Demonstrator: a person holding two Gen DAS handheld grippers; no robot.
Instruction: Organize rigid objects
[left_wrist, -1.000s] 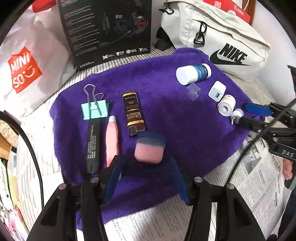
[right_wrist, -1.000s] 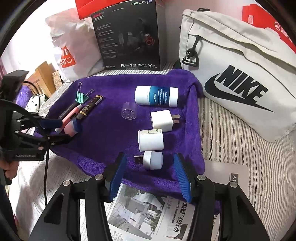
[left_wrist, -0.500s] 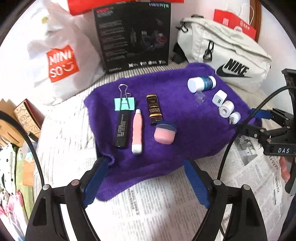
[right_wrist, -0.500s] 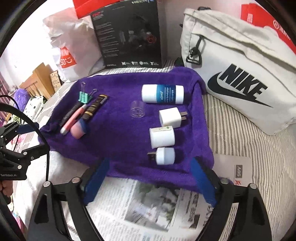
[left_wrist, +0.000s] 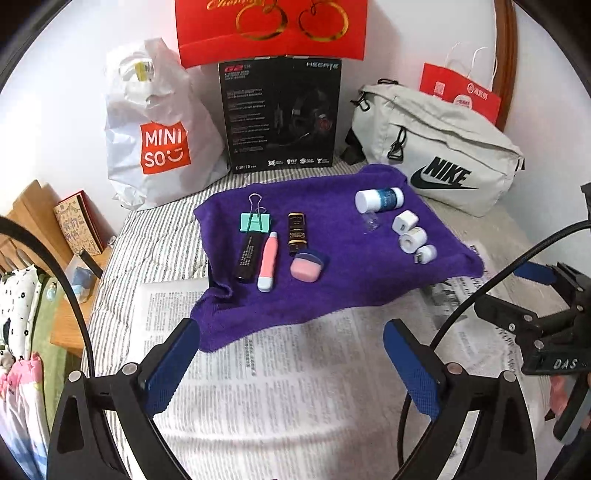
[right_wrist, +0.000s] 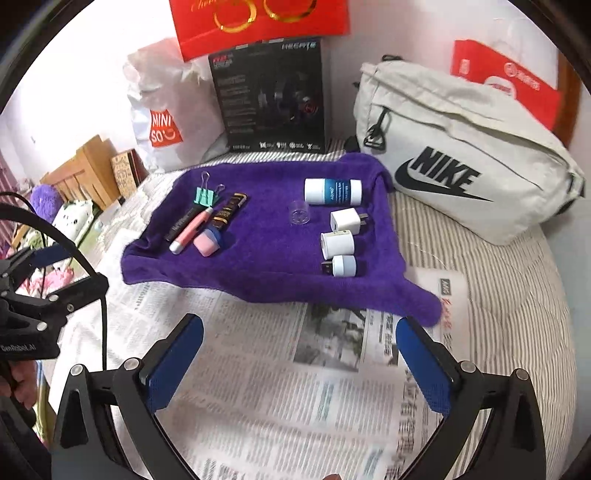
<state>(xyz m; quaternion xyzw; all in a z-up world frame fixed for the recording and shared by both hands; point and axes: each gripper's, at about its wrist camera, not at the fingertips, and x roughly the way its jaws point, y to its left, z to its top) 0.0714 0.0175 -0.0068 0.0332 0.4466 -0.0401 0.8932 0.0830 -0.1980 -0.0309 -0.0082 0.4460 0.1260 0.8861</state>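
both grippers drew back from the purple towel (left_wrist: 354, 273) and ended up over the newspaper (left_wrist: 295, 376); the left gripper (left_wrist: 291, 354), which had been close around the pink case (left_wrist: 306, 268), left it lying free, and the right gripper (right_wrist: 299, 360) pulled away from the small usb plug (right_wrist: 343, 265), jaws spread wider

on the towel (left_wrist: 369, 266) lie 2 groups, well apart. left group: binder clip (left_wrist: 255, 220) at the back, marker (left_wrist: 248, 255) before it, pen (left_wrist: 268, 261) just right of the marker, lighter (left_wrist: 297, 233) right of the pen, small case (left_wrist: 306, 266) before the lighter. right group: bottle (right_wrist: 332, 191) at the back, cap (right_wrist: 299, 213) before it to the left, then 3 plugs in a row toward the front: charger (right_wrist: 345, 220), adapter (right_wrist: 337, 244), usb light (right_wrist: 342, 266). newspaper (left_wrist: 280, 384) lies before the towel; box (left_wrist: 280, 114) and bag (left_wrist: 443, 147) stand behind it.
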